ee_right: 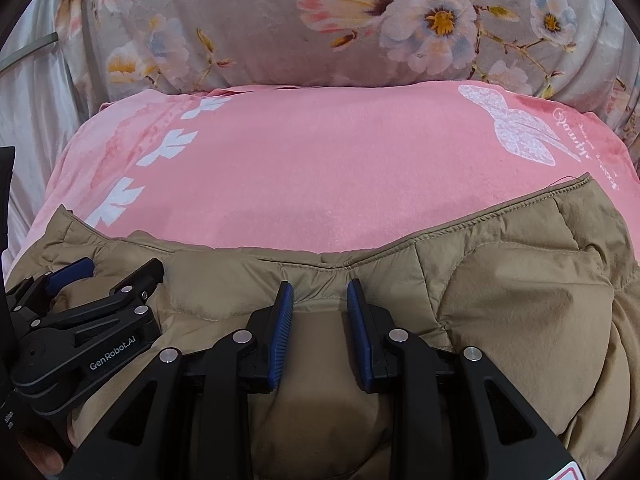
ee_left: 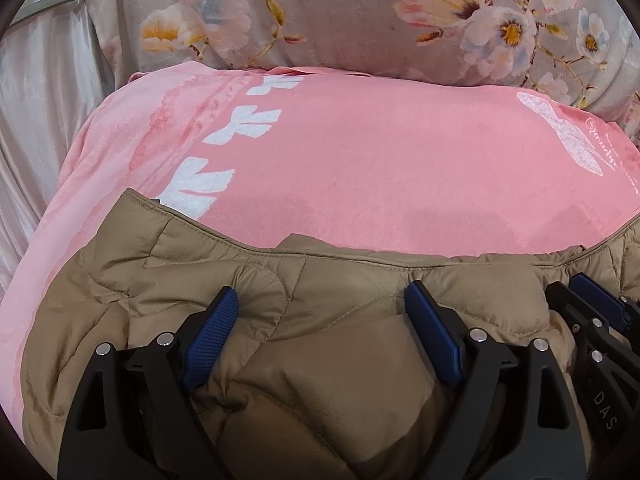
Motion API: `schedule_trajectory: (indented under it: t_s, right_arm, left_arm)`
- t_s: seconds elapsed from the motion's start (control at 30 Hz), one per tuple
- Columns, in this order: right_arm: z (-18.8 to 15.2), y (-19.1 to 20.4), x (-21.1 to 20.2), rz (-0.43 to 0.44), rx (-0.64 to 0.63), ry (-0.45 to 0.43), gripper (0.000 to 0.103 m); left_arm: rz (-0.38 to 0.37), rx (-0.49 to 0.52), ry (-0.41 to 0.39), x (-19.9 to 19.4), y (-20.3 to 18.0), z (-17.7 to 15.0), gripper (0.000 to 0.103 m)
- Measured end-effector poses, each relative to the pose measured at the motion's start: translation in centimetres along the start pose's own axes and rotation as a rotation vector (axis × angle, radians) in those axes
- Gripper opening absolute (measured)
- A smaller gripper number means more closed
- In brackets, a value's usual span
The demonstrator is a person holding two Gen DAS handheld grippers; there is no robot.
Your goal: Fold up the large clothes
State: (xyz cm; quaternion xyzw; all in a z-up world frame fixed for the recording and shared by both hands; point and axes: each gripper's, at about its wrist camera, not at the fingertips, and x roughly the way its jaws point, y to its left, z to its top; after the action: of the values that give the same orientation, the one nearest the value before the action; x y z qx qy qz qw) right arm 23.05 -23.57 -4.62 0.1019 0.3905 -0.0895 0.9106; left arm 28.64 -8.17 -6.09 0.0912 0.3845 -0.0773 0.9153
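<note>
A tan quilted puffer jacket (ee_left: pixel 120 280) lies bunched on a pink blanket (ee_left: pixel 360 160), its hem edge running across both wrist views. My left gripper (ee_left: pixel 322 312) stands wide open, with a puffy bulge of jacket between its blue pads. My right gripper (ee_right: pixel 320 304) is shut on a narrow fold of the jacket (ee_right: pixel 520 300) just behind the hem. The two grippers sit side by side: the right gripper (ee_left: pixel 580 292) shows at the right edge of the left wrist view, and the left gripper (ee_right: pixel 108 276) at the left of the right wrist view.
The pink blanket (ee_right: pixel 320 160), printed with white leaves and a bow, spreads beyond the jacket. Behind it rises a grey floral blanket (ee_left: pixel 320 12). Pale satin fabric (ee_left: pixel 40 100) hangs at the far left.
</note>
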Motion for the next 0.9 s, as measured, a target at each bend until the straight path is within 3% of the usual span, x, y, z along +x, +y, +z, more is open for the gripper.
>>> schedule_trajectory:
  t_s: [0.33,0.4,0.5,0.63,0.73,0.9]
  right_arm:
    - [0.0,-0.2,-0.5,0.007,0.014,0.004,0.026]
    - [-0.4,-0.1,-2.6,0.008,0.040,0.002,0.032]
    - [-2.1,0.8,-7.0,0.079,0.028,-0.053,0.033]
    - [-5.0,2.0,-9.4,0.103,0.027,-0.071,0.033]
    - [-7.1,2.4,-9.3,0.094,0.031,-0.069,0.033]
    - [-8.8,2.8,-8.4,0.052,-0.006,-0.101,0.033]
  left_arm:
    - [-0.005,0.003,0.020,-0.1,0.2,0.1,0.084]
    - [-0.028,-0.009,0.032,-1.8,1.0,-0.5,0.084]
    - [-0.080,-0.039,0.014,-5.1,2.4,-1.9,0.089]
    - [-0.097,-0.042,0.001,-8.4,3.2,-5.1,0.089]
    - [-0.069,-0.020,-0.005,-9.0,2.8,-7.4,0.090]
    - [-0.018,0.008,-0.044,-8.8,2.1,-8.7,0.093]
